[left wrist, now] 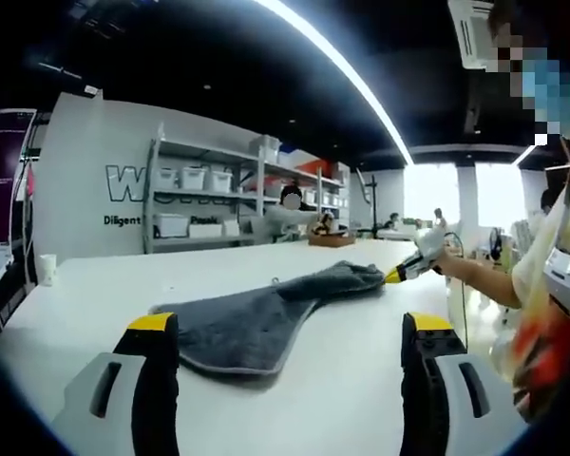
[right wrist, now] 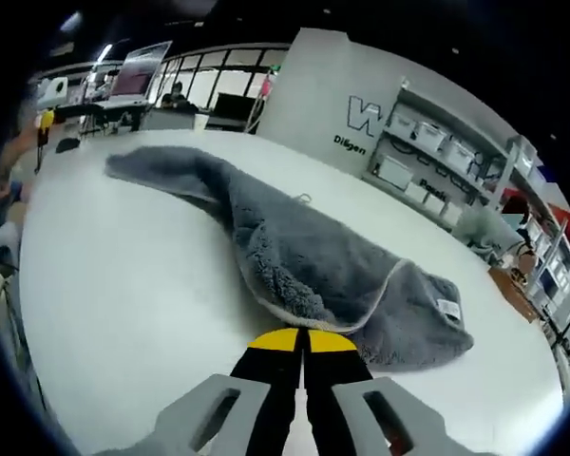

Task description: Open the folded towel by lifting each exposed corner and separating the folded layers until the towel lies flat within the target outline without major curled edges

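Observation:
A grey towel (left wrist: pixel 256 323) lies bunched and elongated on the white table (left wrist: pixel 95 304). Its broad end is near me and it narrows toward the far right. My left gripper (left wrist: pixel 290 332) hovers low over the near end, jaws wide open with nothing between them. The right gripper (left wrist: pixel 410 270), held in a person's hand, comes in from the right with its yellow tip at the towel's narrow far end, which is slightly raised. In the right gripper view the towel (right wrist: pixel 313 256) stretches away across the table (right wrist: pixel 123 285), and my right gripper (right wrist: pixel 304 339) is shut on its pale-trimmed near edge.
A white paper cup (left wrist: pixel 47 269) stands at the table's far left. Shelves with white bins (left wrist: pixel 195 195) line the wall behind. A person (left wrist: pixel 551 275) stands close on the right. The table's edge (right wrist: pixel 24 313) curves by on the left of the right gripper view.

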Available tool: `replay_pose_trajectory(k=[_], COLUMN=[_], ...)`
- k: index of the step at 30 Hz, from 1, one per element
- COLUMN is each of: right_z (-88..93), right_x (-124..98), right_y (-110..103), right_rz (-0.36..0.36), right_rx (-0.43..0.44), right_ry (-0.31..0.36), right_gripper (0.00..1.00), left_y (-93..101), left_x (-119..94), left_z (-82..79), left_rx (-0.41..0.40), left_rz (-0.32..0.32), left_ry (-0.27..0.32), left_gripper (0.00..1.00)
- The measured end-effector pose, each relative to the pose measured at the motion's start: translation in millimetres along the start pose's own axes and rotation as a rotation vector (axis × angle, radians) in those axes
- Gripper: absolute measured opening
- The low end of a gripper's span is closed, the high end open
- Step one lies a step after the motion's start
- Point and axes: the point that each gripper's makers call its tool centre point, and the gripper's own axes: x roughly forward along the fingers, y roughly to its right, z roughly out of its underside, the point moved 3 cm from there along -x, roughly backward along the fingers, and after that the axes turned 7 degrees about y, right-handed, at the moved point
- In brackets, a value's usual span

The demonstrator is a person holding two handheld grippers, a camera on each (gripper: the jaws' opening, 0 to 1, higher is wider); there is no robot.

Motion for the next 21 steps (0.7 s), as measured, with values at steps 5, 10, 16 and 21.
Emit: replay_pose_trajectory(k=[5,10,16,21], right_z=[12.4,7.2,-1.2,-9.8], right_x=[3,-3,-18,-34], right_y=[-4,-1,12,20], right_rz=[-0.009,0.039,0.119,0.181], right_rx=[-0.019,-0.058,-0.068,-0.042], right_ry=[-0.026,-0.004,0.010,0.035], right_gripper=[0.00,0.02,0.28,0.54], left_y=[2.0,4.2,0.4,-1.7], left_x=[0,0,0,1], left_z=[1.4,5.5,7.5,11.4], left_rx=[-0.004,-0.003,-0.010,-0.014], left_rz=[0.003,0.009,0.002,-0.004], left_ry=[0.002,-0.011,-0.015,-0.022], left_gripper=[0.96,0.96,0.95,0.95])
